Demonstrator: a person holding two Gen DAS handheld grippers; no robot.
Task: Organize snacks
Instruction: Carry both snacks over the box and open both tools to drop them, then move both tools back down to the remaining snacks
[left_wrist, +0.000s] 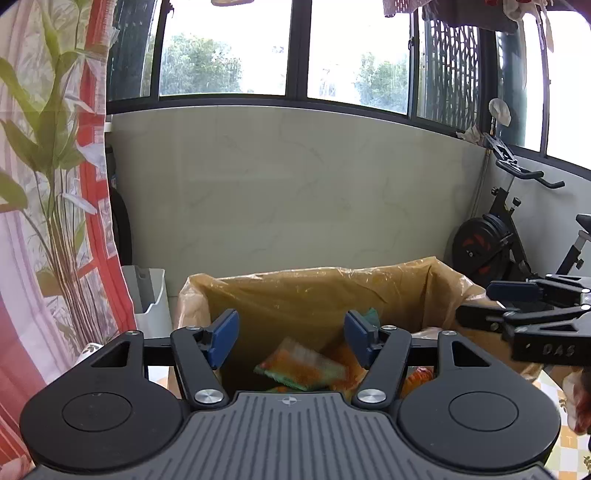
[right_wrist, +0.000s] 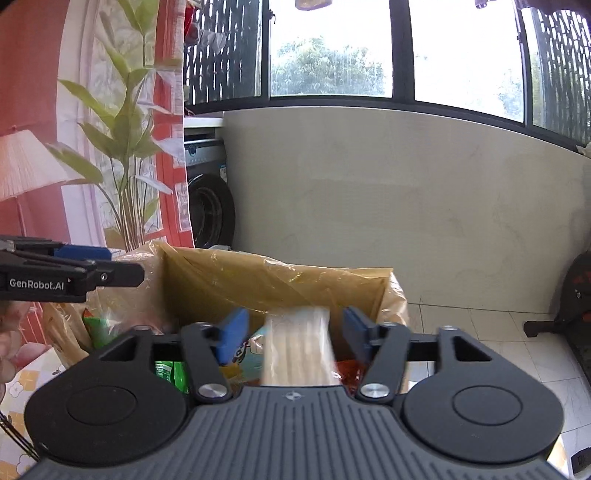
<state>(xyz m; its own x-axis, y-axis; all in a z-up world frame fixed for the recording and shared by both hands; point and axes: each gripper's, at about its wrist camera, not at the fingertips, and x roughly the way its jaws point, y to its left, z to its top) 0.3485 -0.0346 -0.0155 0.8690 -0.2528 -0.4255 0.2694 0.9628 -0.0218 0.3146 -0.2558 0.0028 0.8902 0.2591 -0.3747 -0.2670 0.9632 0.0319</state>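
Your left gripper (left_wrist: 290, 338), right gripper (right_wrist: 291, 334): jaws wide, empty, above lined box (left_wrist: 314, 291); pale packet (right_wrist: 297, 350) blurred between right jaws.

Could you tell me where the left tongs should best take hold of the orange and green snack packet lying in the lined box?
Probably from above, across its short width. The orange and green snack packet lies roughly flat and tilted atop other packets in the lined box, its long side running left to right. The left tongs hang open over it, so a straight descent with the pads closing on the long edges looks simplest.
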